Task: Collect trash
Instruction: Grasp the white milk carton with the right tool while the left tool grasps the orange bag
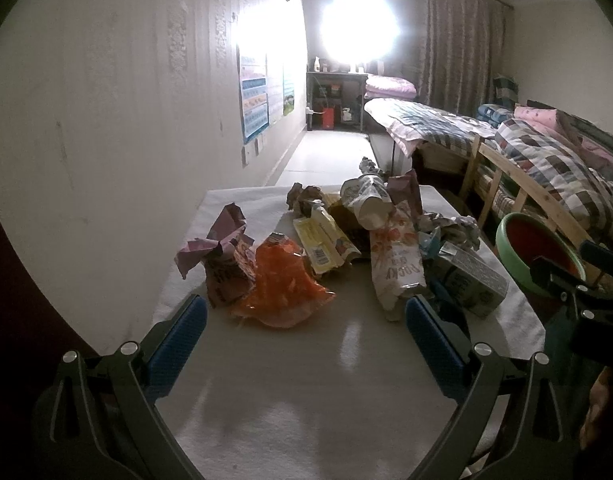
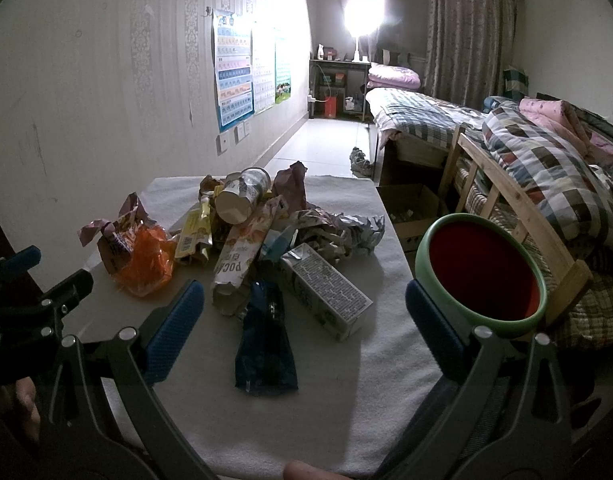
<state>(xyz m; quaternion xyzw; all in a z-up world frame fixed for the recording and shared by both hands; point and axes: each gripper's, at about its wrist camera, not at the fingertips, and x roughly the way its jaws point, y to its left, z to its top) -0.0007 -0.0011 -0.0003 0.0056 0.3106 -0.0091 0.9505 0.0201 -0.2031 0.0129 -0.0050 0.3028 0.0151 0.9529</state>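
A pile of trash lies on a white table. It holds an orange wrapper, a yellow packet, a Pocky box, a paper cup, a grey carton and crumpled paper. A dark blue wrapper lies nearest in the right wrist view. My left gripper is open and empty, just short of the orange wrapper. My right gripper is open and empty, over the blue wrapper and the carton. A green bin with a red inside stands at the table's right edge.
A wall runs along the left of the table. Beds with checked quilts and a wooden frame stand on the right. A cardboard box sits on the floor beyond the table. A bright lamp glares at the far end.
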